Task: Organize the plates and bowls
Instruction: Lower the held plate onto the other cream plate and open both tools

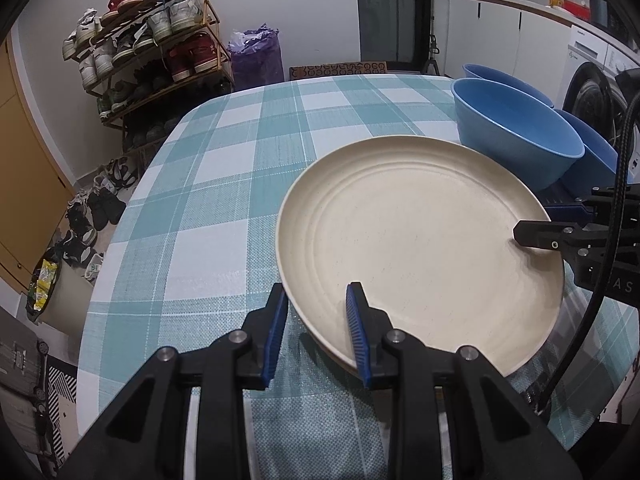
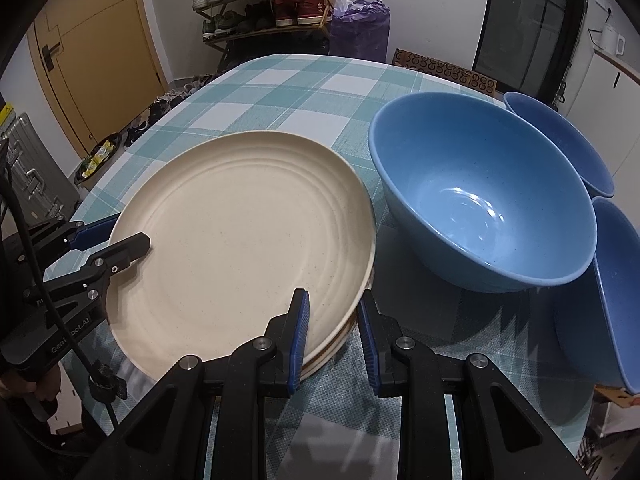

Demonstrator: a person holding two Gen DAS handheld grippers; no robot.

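Observation:
A stack of cream plates (image 1: pixel 416 236) (image 2: pixel 240 232) lies on the checked tablecloth, and both grippers hold it from opposite sides. My left gripper (image 1: pixel 318 316) is shut on the near rim, one blue pad on top and the other under the edge. In the right wrist view it (image 2: pixel 116 236) bites the stack's left rim. My right gripper (image 2: pixel 334 328) is shut on the stack's near-right edge, and in the left wrist view it (image 1: pixel 540 220) clamps the far-right rim. Three blue bowls stand just beyond the stack, the largest bowl (image 2: pixel 480 200) (image 1: pixel 516 132) nearly touching it.
Two more blue bowls (image 2: pixel 560 140) (image 2: pixel 612 280) crowd behind and right of the large one. The teal checked table (image 1: pixel 240 160) stretches left and back. A shoe rack (image 1: pixel 152 40), a purple bag (image 1: pixel 256 56) and an orange door (image 2: pixel 100 40) stand past the table's edge.

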